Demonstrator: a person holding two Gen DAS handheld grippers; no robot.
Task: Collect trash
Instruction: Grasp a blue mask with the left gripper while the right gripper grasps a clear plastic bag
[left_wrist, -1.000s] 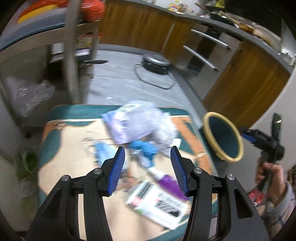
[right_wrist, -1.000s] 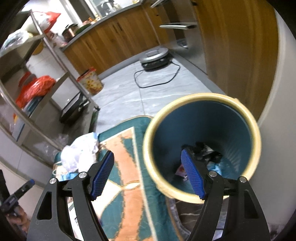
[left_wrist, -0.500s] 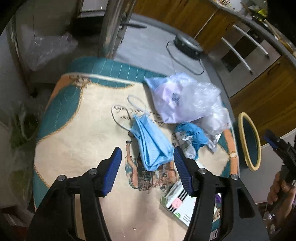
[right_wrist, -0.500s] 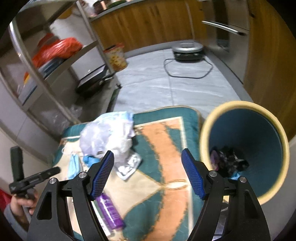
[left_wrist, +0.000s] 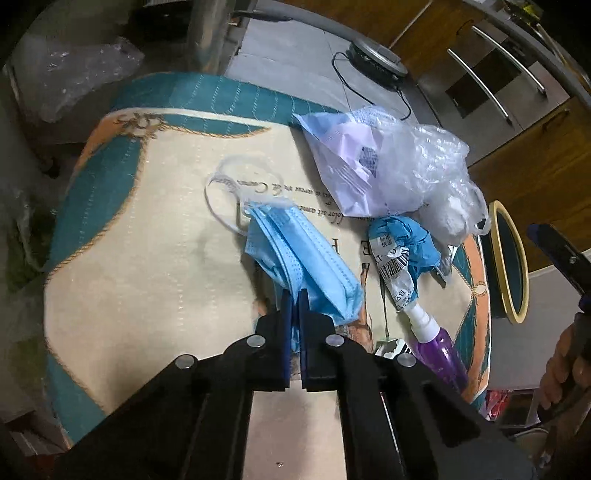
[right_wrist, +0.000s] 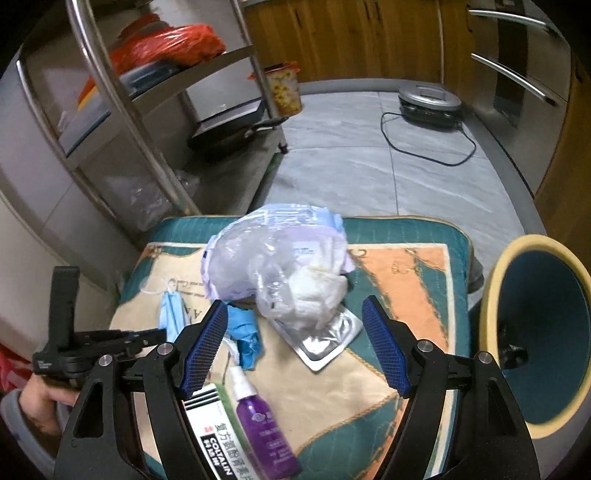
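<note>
Trash lies on a patterned mat (left_wrist: 147, 258). My left gripper (left_wrist: 294, 299) is shut on the near edge of a blue face mask (left_wrist: 303, 258); the mask (right_wrist: 170, 314) also shows in the right wrist view. Beside it lie a crumpled blue wrapper (left_wrist: 402, 240), a purple spray bottle (right_wrist: 258, 421), a white medicine box (right_wrist: 214, 435), a silver foil pouch (right_wrist: 325, 339) and a clear plastic bag with purple paper (right_wrist: 280, 258). My right gripper (right_wrist: 293, 347) is open and empty above the pouch. The teal bin with a yellow rim (right_wrist: 535, 332) stands right of the mat.
A metal shelf rack (right_wrist: 122, 110) with a red bag stands at the back left. A robot vacuum (right_wrist: 430, 101) with a black cable sits on the grey floor. Wooden cabinets line the back and right. A loose plastic bag (left_wrist: 74, 77) lies by the rack.
My left gripper came down and shut on the blue face mask. My right gripper swung left from the bin to above the trash on the mat, still open.
</note>
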